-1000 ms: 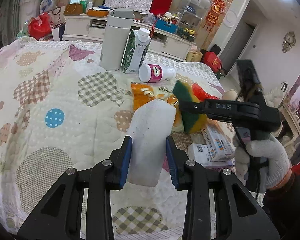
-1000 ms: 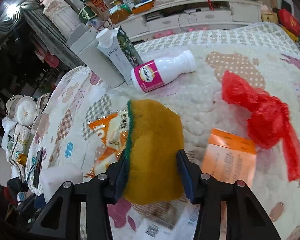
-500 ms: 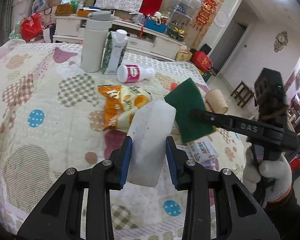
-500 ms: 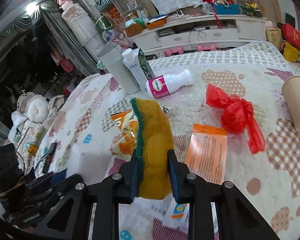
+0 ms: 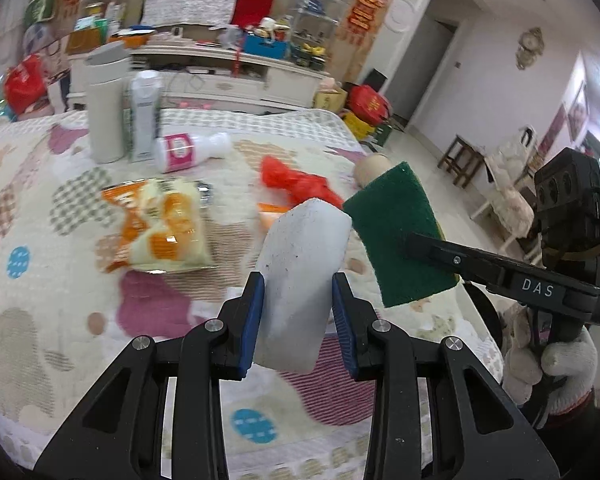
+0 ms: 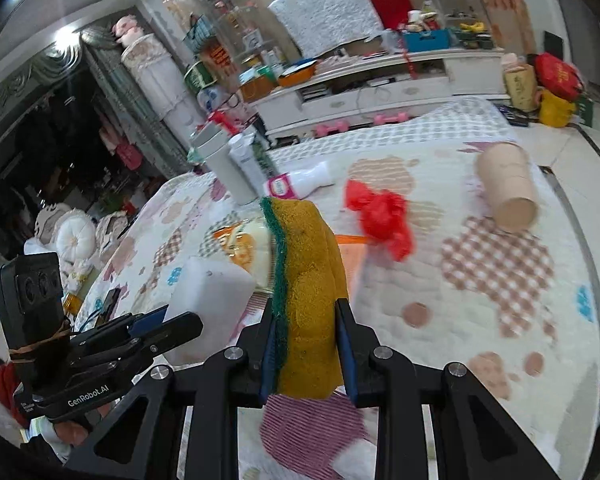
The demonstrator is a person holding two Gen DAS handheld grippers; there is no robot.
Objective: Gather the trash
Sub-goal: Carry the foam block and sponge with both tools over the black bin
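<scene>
Both tongs are gripping: your left gripper [image 5: 298, 314] is pinching the white foam block [image 5: 302, 280] and your right gripper [image 6: 306, 346], having just closed, is squashing the soft yellow-green sponge [image 6: 306, 296], both light and held above the quilt [image 5: 60, 280] by their lower ends.

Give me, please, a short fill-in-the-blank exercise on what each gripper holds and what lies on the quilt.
1. The left gripper is shut on a ____ foam block.
2. The right gripper grips a sponge with a yellow body and a ____ scouring layer.
3. The pink-labelled white bottle ____ on its side on the quilt.
4. The crumpled plastic bag is ____.

Missing words: white; green; lies; red
</scene>
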